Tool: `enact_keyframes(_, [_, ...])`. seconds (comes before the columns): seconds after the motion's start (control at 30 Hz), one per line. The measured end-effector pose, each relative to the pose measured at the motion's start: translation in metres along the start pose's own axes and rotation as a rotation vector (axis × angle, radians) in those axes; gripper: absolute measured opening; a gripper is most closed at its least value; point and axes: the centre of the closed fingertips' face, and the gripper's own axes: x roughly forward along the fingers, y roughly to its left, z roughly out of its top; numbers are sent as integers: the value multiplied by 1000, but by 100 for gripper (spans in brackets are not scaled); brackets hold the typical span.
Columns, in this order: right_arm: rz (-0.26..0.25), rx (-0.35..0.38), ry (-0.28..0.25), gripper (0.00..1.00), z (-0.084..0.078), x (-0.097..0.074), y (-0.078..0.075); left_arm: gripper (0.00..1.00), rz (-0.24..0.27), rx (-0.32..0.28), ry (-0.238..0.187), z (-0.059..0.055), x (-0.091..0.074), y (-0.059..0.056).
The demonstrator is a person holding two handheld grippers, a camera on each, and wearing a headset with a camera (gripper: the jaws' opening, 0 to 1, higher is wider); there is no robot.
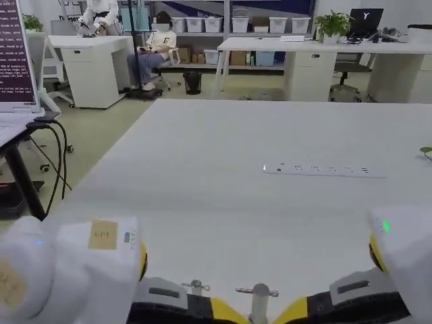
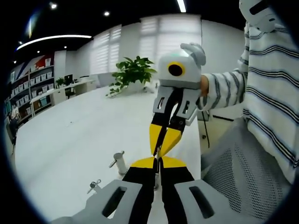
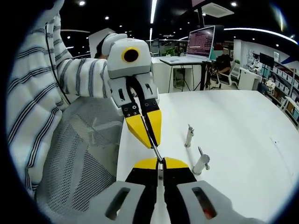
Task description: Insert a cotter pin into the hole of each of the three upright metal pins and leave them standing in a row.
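Two upright metal pins stand on the white table (image 1: 223,169), each with a cotter pin through its top: one on the left (image 1: 196,287) (image 2: 95,185) (image 3: 202,163) and one beside it (image 1: 258,297) (image 2: 120,163) (image 3: 189,135). Both grippers meet tip to tip at the table's near edge. My left gripper (image 2: 158,161) (image 3: 152,140) is shut on a thin cotter pin (image 3: 156,151). This cotter pin reaches to the tip of my right gripper (image 3: 161,162) (image 2: 159,148), which is shut on a small metal piece, apparently the third pin, mostly hidden by the jaws.
A white power strip (image 1: 324,170) lies further back on the table. A laptop (image 1: 13,61) on a stand is at the left with hanging cables. A mesh chair (image 3: 79,158) and a striped sleeve (image 3: 79,74) sit close behind the grippers. A potted plant (image 2: 133,70) stands far off.
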Motion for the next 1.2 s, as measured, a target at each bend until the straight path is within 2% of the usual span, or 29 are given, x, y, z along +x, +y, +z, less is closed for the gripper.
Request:
enact_keyframes(0.17, [9, -28, 23, 0, -3, -2, 3, 1, -2, -16, 2, -1, 2, -1])
enact_keyframes(0.3, [1, -11, 21, 0, -6, -4, 3, 5, 4, -4, 0, -2, 4, 2])
enact_keyframes(0.5, [-56, 23, 21, 0, -16, -11, -6, 20, -4, 11, 35, -11, 8, 2])
enact_keyframes(0.6, [-73, 33, 31, 0, -24, -14, -7, 19, -12, 14, 52, -15, 10, 1])
enact_keyframes(0.73, [-87, 26, 80, 0, -40, -15, -9, 20, -14, 9, 76, -23, 15, 1])
enact_keyframes(0.9, [-80, 14, 121, 0, -52, -13, -7, 19, -1, -12, 117, -35, 20, 4])
enact_keyframes(1.1, [-70, 10, 152, 0, -63, -10, -6, 18, 8, -13, 138, -40, 23, 7])
enact_keyframes(1.2, [-71, 11, 162, 0, -66, -9, -7, 18, 29, -14, 146, -43, 24, 10])
